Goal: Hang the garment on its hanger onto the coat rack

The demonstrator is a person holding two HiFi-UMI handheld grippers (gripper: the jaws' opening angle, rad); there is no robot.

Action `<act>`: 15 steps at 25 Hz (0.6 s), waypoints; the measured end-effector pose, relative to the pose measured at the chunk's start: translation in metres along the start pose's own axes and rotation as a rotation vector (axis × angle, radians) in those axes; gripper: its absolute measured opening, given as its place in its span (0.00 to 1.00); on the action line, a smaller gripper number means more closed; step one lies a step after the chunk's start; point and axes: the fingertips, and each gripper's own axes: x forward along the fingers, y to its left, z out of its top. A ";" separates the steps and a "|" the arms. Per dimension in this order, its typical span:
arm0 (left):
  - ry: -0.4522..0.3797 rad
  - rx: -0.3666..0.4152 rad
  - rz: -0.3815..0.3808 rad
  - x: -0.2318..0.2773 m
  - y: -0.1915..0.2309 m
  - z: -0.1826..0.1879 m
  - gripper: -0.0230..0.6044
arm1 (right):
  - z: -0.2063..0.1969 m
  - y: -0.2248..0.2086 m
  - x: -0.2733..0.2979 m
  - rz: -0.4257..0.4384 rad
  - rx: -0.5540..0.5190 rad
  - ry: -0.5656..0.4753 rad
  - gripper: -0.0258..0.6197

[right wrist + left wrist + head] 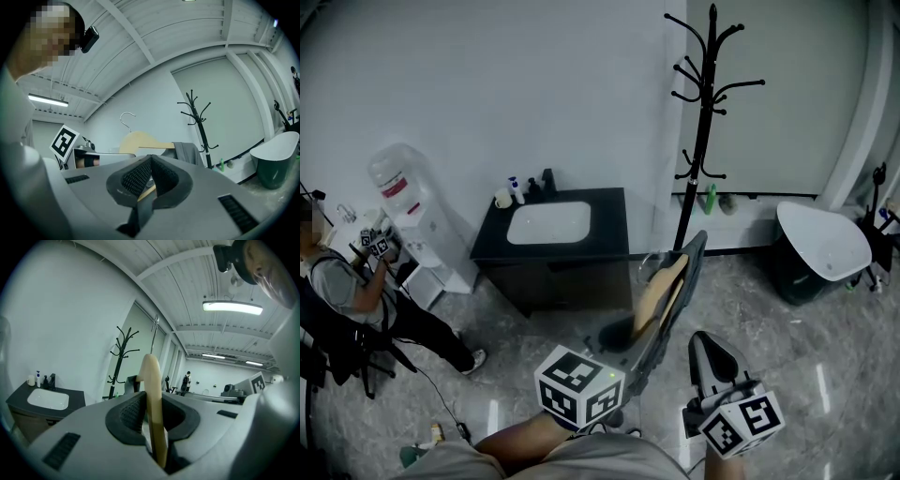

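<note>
The left gripper (151, 404) is closed on the wooden hanger (151, 373) and holds it edge-on, low in the middle of the head view. The grey garment (188, 153) hangs on the hanger. The right gripper (149, 174) is narrow, its pads nearly touching, just beside the garment. The black coat rack (706, 122) stands well apart, in the upper right.

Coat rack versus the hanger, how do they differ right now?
The coat rack is black; the hanger is pale wood with a metal hook. The coat rack stands upright by the wall, arms bare; the hanger is clamped in the left gripper and carries a grey garment. Both serve for hanging clothes.
</note>
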 end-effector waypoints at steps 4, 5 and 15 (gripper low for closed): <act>0.009 0.002 0.003 0.005 -0.001 -0.003 0.13 | -0.001 -0.001 -0.002 0.002 0.004 0.000 0.06; 0.009 0.002 0.005 0.006 0.000 -0.003 0.13 | -0.001 -0.002 -0.003 0.003 0.006 0.000 0.06; -0.011 -0.001 0.072 0.028 -0.001 -0.004 0.13 | -0.002 -0.032 -0.020 0.016 0.015 -0.006 0.06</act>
